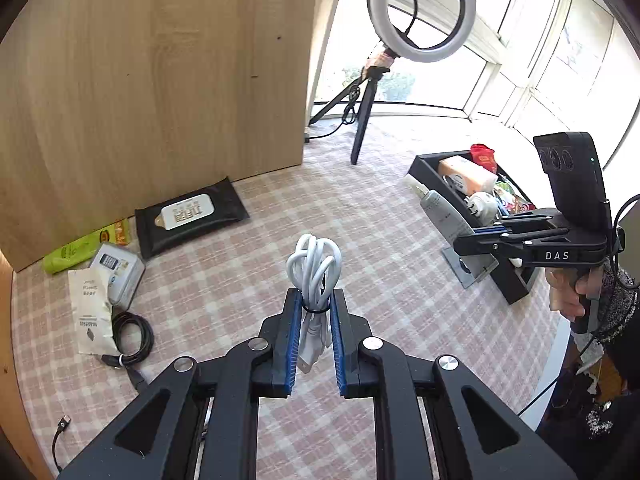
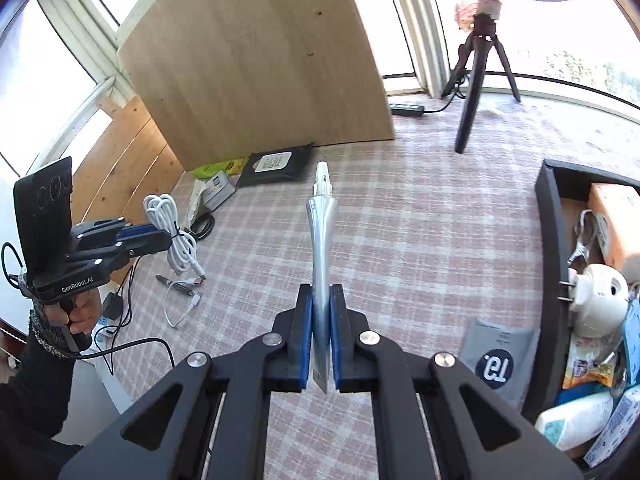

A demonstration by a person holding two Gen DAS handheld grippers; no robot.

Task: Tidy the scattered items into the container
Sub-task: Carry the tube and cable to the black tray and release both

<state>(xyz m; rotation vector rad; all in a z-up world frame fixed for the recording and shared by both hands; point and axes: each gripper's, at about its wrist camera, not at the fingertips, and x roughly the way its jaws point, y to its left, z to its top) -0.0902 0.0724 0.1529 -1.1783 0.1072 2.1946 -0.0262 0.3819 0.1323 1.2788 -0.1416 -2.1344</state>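
My left gripper (image 1: 315,295) is shut on a bundled white cable (image 1: 314,268), held above the checked tablecloth; it also shows in the right wrist view (image 2: 170,224). My right gripper (image 2: 321,292) is shut on the flat end of a silver tube (image 2: 321,232), held level above the table, cap pointing away. In the left wrist view the tube (image 1: 444,216) hangs beside the black container (image 1: 424,164), which holds several items. The container's wall (image 2: 550,248) stands at the right of the right wrist view.
A black wipes pack (image 1: 192,216), a green tube (image 1: 76,252), a small tin (image 1: 118,272), a white sachet (image 1: 90,312) and a black cable (image 1: 132,336) lie at the left by a wooden board (image 1: 160,72). A ring light tripod (image 1: 364,120) stands behind. A grey pouch (image 2: 496,356) lies beside the container.
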